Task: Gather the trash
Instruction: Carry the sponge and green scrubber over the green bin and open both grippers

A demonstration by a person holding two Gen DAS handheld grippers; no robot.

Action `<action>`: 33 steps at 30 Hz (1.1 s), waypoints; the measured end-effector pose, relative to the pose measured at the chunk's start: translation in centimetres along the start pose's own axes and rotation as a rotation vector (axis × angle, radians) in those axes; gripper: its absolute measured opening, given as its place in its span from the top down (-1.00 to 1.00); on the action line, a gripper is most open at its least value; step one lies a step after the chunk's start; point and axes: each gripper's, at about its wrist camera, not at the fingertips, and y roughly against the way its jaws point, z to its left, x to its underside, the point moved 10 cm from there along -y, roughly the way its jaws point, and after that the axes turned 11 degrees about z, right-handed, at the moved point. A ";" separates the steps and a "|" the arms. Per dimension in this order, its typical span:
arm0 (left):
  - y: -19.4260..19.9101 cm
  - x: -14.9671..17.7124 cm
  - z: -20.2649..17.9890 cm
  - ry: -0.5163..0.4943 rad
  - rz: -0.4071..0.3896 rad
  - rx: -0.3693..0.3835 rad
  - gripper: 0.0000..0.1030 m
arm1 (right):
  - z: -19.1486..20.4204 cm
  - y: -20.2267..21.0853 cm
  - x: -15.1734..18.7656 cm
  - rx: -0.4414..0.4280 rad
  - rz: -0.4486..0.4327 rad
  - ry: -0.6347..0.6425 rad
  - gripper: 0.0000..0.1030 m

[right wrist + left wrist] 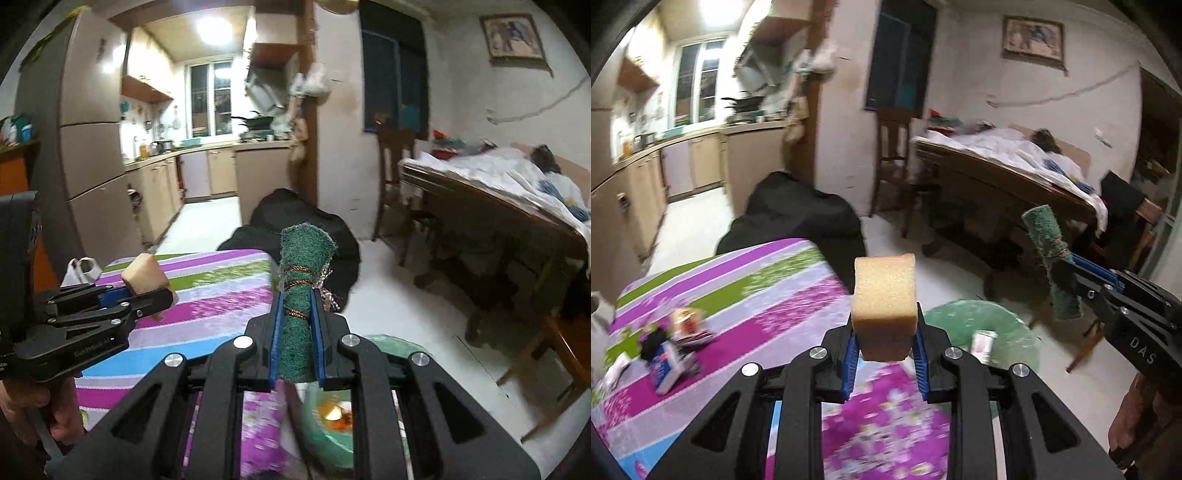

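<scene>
Above striped cloth (783,295), 2 hand-held grippers, 1 sponge (884,306), 1 green roll (301,314)

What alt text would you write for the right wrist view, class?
The right gripper clamps an upright green scouring-pad roll above a striped tablecloth. At left, the left gripper holds a tan sponge; a green trash bag lies open below.

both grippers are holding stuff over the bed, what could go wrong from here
1. The sponge is pinched only at its lower end by the left gripper, so it may bend or slip out.
2. The rolled green scouring pad in the right gripper has loose threads that could snag.
3. The green bag sits low beside the bed, so a drop may miss it.
</scene>
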 end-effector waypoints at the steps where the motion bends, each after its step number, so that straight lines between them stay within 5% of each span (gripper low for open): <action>1: -0.7 -0.4 -1.7 -0.019 0.011 0.011 0.48 | -1.3 -0.1 0.2 0.012 0.015 -0.011 0.75; 13: -11.4 -3.0 -11.9 -0.123 0.200 0.090 0.48 | -10.9 -4.8 4.2 0.024 0.260 -0.156 0.75; 25: -20.7 1.1 -11.9 -0.120 0.389 0.096 0.48 | -14.2 -10.3 7.9 0.014 0.444 -0.220 0.75; 33: -23.2 2.6 -11.4 -0.123 0.417 0.081 0.48 | -15.2 -11.8 9.5 0.008 0.476 -0.230 0.74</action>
